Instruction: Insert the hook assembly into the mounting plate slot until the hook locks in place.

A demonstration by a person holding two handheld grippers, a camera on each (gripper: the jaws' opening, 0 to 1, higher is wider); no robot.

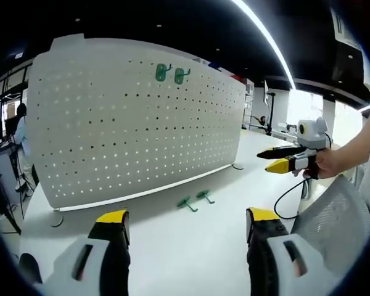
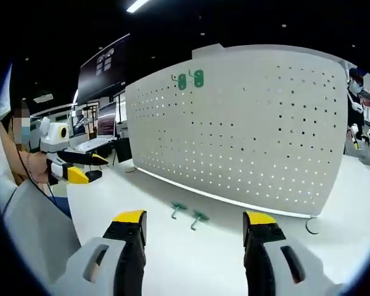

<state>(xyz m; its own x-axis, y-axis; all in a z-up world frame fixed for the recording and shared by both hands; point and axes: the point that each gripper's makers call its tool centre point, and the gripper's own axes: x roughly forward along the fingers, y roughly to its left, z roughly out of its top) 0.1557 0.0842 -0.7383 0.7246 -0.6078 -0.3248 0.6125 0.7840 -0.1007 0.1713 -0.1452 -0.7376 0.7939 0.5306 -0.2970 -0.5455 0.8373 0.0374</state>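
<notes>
1. While both pairs of tongs are hovering over the white table (image 1: 172, 246), the left tongs (image 1: 188, 225) are standing wide open and empty, and the right tongs (image 2: 194, 225) are likewise gaping with nothing between them.
2. Two green hooks (image 1: 195, 200) are lying loose on the table just before the foot of the white pegboard (image 1: 135, 123); in the right gripper view they (image 2: 189, 216) are resting side by side.
3. Two more green hooks (image 1: 172, 73) are already sitting in the board's upper rows.
4. Judging by looks, each hook is small, light, stiff plastic, likely slippery; it is probably asking for a pinch across the flat base end, leaving the pegs free.
</notes>
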